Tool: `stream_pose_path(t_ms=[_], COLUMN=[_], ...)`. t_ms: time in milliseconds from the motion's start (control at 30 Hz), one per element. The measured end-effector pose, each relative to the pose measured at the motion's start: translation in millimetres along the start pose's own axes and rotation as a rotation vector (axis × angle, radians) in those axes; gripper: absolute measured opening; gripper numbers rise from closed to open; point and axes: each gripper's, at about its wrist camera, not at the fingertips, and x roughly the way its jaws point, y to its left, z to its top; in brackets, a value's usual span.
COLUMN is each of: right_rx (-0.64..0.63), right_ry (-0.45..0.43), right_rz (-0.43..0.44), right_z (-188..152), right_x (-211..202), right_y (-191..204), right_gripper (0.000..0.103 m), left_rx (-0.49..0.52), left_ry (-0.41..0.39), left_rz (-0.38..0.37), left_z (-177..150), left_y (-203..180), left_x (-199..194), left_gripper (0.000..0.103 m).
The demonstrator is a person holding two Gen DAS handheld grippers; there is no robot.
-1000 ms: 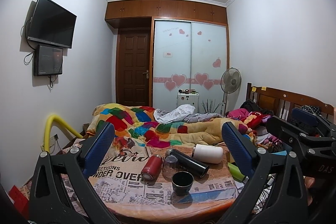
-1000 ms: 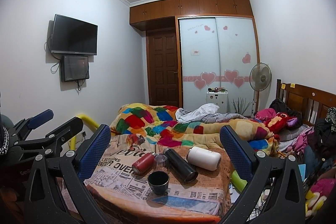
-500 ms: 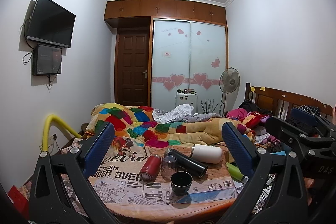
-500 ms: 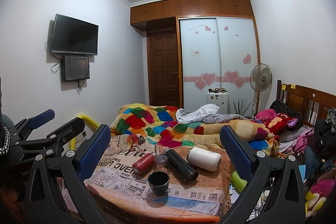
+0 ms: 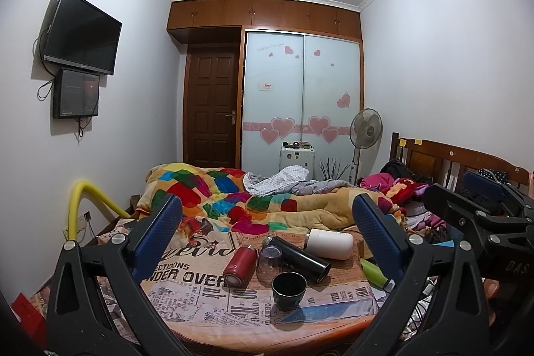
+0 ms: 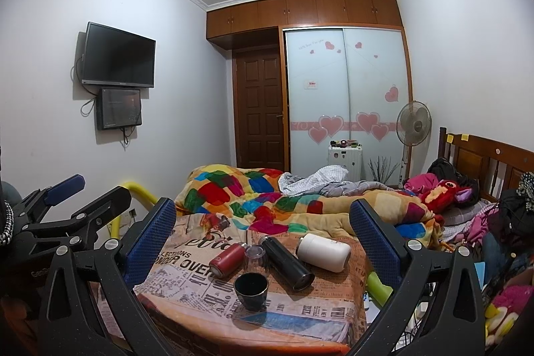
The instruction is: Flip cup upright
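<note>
On a small table covered with newspaper-print cloth [image 5: 187, 276] [image 6: 187, 286], a dark cup [image 5: 289, 289] [image 6: 251, 290] stands upright at the front. Behind it a clear glass [image 5: 268, 264] [image 6: 255, 259] stands upside down. A red flask [image 5: 238, 264] [image 6: 227, 259], a black flask [image 5: 297, 256] [image 6: 287, 257] and a white flask [image 5: 328, 242] [image 6: 323, 251] lie on their sides. My left gripper [image 5: 267, 232] is open and empty, well short of the table. My right gripper [image 6: 263, 234] is open and empty too. Each gripper shows at the edge of the other's view.
A bed with a colourful quilt [image 5: 233, 199] lies right behind the table. A yellow pipe [image 5: 83, 199] rises at the left. A green object [image 5: 372, 271] lies off the table's right edge. Clothes and toys [image 6: 447, 192] pile up by the headboard.
Both views have shifted only very slightly. The things on the table have not moved, and both grippers stay open.
</note>
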Motion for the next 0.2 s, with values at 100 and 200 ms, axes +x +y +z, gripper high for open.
stream_pose_path(t_ms=[100,200], right_rx=[-0.001,-0.005], right_ry=[0.004,0.009], right_rz=[0.001,0.002], right_z=[1.6,1.9], right_x=[0.9,2.6], right_y=[0.1,0.5], right_gripper=[0.103,0.103], left_rx=[-0.002,-0.007], left_ry=[0.0,0.003], left_rz=[0.001,0.003], left_z=[0.0,-2.2], left_y=[0.3,3.1], left_x=[0.1,0.3], left_gripper=[0.103,0.103])
